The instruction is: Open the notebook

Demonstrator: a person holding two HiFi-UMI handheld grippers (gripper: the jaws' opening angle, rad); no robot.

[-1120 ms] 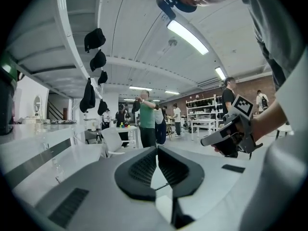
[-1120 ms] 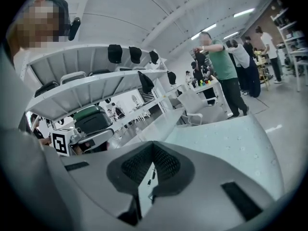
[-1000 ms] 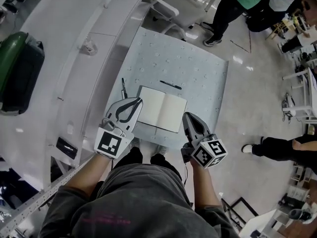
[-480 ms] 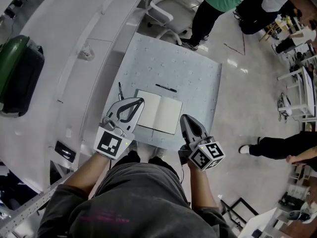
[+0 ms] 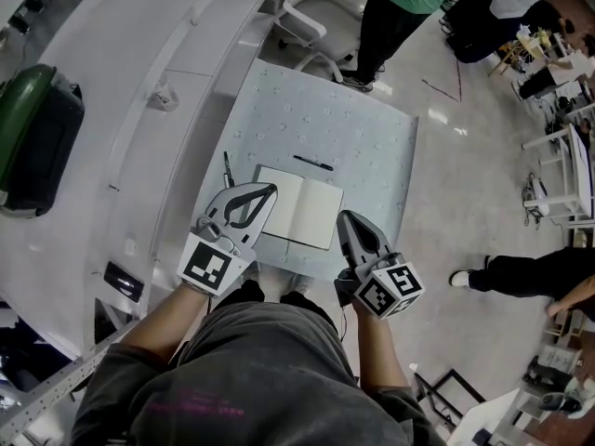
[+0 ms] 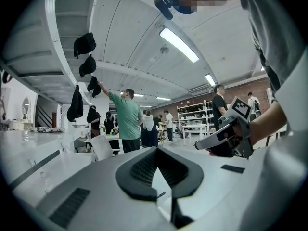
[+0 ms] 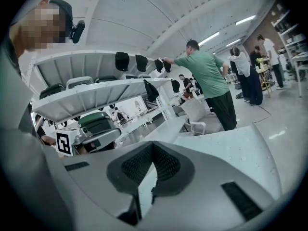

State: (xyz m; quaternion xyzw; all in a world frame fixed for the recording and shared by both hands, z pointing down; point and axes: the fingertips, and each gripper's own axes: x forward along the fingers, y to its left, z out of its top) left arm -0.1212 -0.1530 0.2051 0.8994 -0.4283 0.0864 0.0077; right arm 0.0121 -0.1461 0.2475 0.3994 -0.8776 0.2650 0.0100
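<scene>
The notebook (image 5: 302, 210) lies open and flat on the pale blue table (image 5: 367, 137), showing two blank white pages. My left gripper (image 5: 270, 191) hovers at the notebook's left edge, its tip over the left page; its jaws are shut with nothing in them (image 6: 157, 177). Off the notebook's near right corner, my right gripper (image 5: 345, 218) also has its jaws together and empty (image 7: 153, 172). Each gripper shows in the other's view: the right gripper (image 6: 226, 136) and the left gripper (image 7: 91, 136).
One black pen (image 5: 313, 163) lies on the table beyond the notebook; another (image 5: 227, 168) lies left of it. A white bench with a green-black case (image 5: 33, 133) runs along the left. A white chair (image 5: 321, 17) and standing people (image 5: 400, 7) are beyond the table.
Both grippers have lifted slightly at the notebook's near side; the left tip sits a little further over the left page. The notebook stays open and still.
</scene>
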